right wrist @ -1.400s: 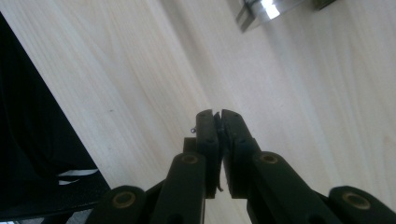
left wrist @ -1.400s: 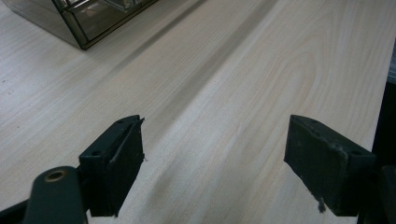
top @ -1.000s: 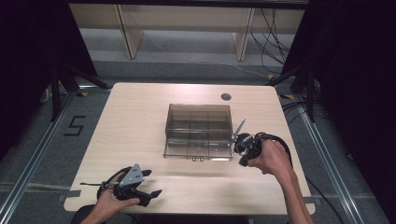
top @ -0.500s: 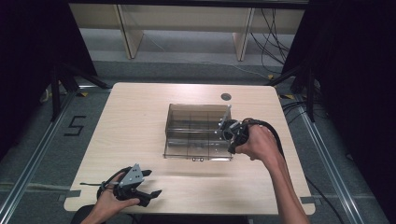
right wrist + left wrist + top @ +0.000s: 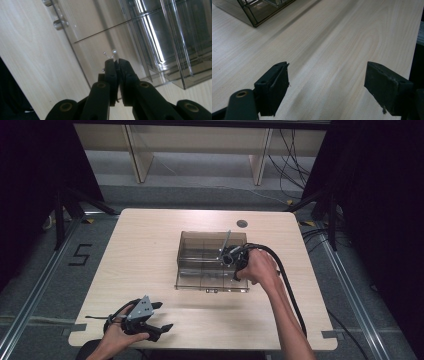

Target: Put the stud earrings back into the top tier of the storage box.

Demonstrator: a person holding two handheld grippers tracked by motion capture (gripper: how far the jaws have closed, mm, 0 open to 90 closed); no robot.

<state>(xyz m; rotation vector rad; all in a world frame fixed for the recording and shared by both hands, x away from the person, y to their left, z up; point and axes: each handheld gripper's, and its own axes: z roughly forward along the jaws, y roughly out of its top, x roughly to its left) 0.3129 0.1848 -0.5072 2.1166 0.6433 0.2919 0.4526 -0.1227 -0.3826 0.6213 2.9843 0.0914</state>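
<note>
Clear smoky plastic organizer box [image 5: 211,261] sits at the middle of the light wood table [image 5: 150,245], slightly right of centre, with its lid open and internal dividers forming several compartments; two small latches [image 5: 58,23] show on one edge in the right gripper view. Right gripper [image 5: 226,256] is held over the right part of the box, the right hand [image 5: 257,265] wrapped around its body and its black cable [image 5: 287,280] looping back along the forearm toward the near right edge. In the right gripper view the two black jaws are pressed together, closed on a small thin metal piece [image 5: 110,53] that pokes out past the tips; what the piece is cannot be told at this size. Beneath the tips lie the clear lid panel and the divider walls, with bright reflections on them. Left gripper [image 5: 150,322] rests low at the near left corner of the table, held by the left hand [image 5: 117,335], well apart from the box. Its jaws stand wide apart with only bare wood grain between them, nothing held; a corner of the box [image 5: 254,12] appears at the upper left of the left gripper view. A small round dark grommet [image 5: 242,223] sits near the far edge of the table.
</note>
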